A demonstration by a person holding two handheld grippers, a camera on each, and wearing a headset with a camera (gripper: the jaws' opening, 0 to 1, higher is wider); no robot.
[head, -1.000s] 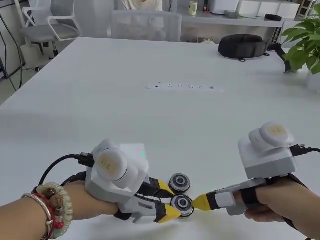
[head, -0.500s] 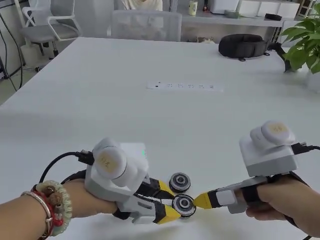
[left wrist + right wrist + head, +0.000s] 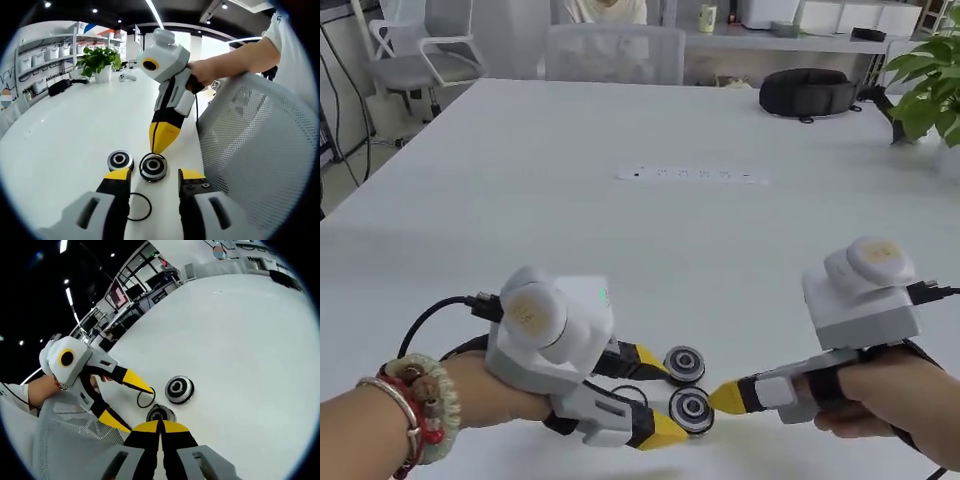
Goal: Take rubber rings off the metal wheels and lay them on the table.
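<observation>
The near wheel [image 3: 691,408] lay flat on the table [image 3: 620,230] close to the person's edge, with the far wheel [image 3: 684,364] just beside it. Both showed a dark outer band, so I judged that each still carried rubber. One loose rubber ring [image 3: 150,206] already lay on the table, back between the left gripper's jaws and apart from both wheels. The left gripper [image 3: 666,395] was released, its yellow tips spread either side of the near wheel without clamping it. The right gripper [image 3: 722,398] was clenched on nothing, its jaws pressed together into one point that touched, or all but touched, the near wheel's rim from the opposite side. Against the picture from a second before, the wheels and the right tip had hardly shifted, while the left jaws looked slightly wider apart. I read that as a reset: one ring done, and the closed point poised to pry under the next band while the left jaws braced the wheel
</observation>
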